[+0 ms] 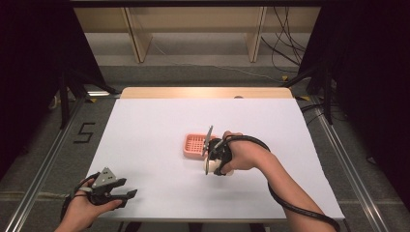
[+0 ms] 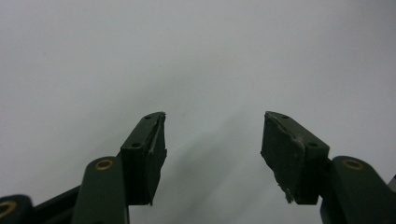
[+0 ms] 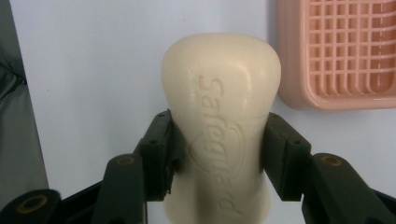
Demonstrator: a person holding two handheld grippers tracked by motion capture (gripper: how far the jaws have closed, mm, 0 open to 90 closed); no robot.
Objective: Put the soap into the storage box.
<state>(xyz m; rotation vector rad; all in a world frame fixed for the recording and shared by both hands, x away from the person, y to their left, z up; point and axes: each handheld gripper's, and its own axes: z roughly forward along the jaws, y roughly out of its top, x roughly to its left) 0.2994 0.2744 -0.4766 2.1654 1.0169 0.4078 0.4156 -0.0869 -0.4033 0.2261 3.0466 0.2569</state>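
Note:
A cream bar of soap (image 3: 222, 116) stamped "Safeguard" sits between the jaws of my right gripper (image 3: 217, 154), which is shut on its narrow middle. A pink slotted soap dish (image 3: 343, 51) lies on the white table just beyond it. In the high view the right gripper (image 1: 212, 159) hovers at the near right corner of the soap dish (image 1: 195, 144), pointing down. My left gripper (image 1: 126, 195) rests near the table's front left edge, open, and the left gripper (image 2: 212, 140) has bare white surface between its jaws.
The white table sheet (image 1: 154, 125) spreads around the dish. A wooden strip (image 1: 203, 92) borders the far edge. Metal rails (image 1: 43, 164) run along both sides, with cables (image 1: 285, 48) on the floor beyond.

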